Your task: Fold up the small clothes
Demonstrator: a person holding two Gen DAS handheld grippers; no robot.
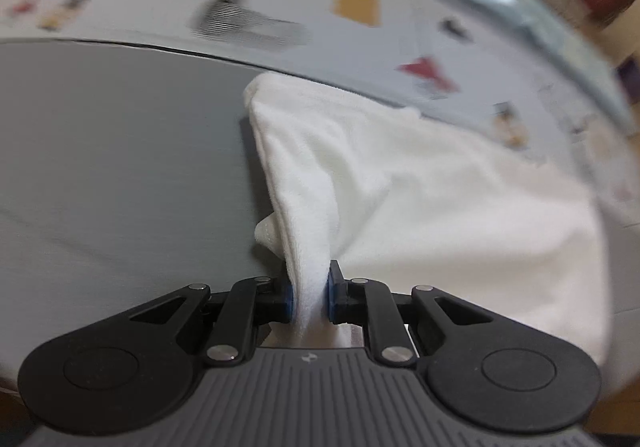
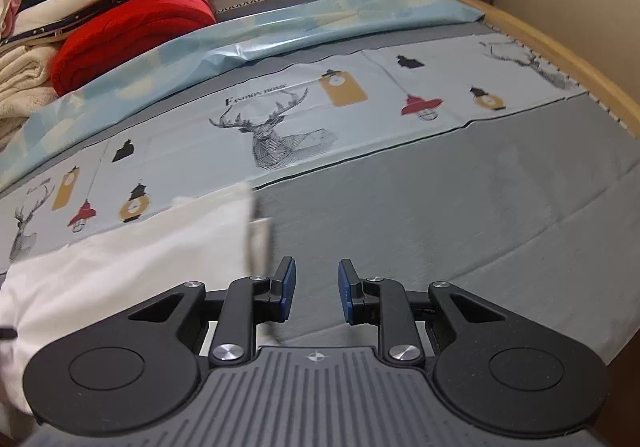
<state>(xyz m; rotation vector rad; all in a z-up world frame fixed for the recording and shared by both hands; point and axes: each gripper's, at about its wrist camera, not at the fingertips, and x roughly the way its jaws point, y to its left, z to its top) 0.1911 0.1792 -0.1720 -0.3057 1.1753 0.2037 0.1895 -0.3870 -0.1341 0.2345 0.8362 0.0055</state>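
A white garment (image 1: 420,199) lies on the grey bed sheet (image 1: 120,151), spread to the right in the left wrist view. My left gripper (image 1: 310,297) is shut on a bunched edge of it, and the cloth rises in a ridge from the blue pads. In the right wrist view the same white garment (image 2: 132,267) lies at the lower left, blurred at its right edge. My right gripper (image 2: 317,289) is open and empty, just right of that edge, above the grey sheet (image 2: 440,215).
A printed strip with deer and lanterns (image 2: 288,127) crosses the bed behind the garment. A light blue cover (image 2: 280,31), a red blanket (image 2: 132,31) and piled bedding lie at the back left. The wooden bed frame (image 2: 580,47) curves along the right.
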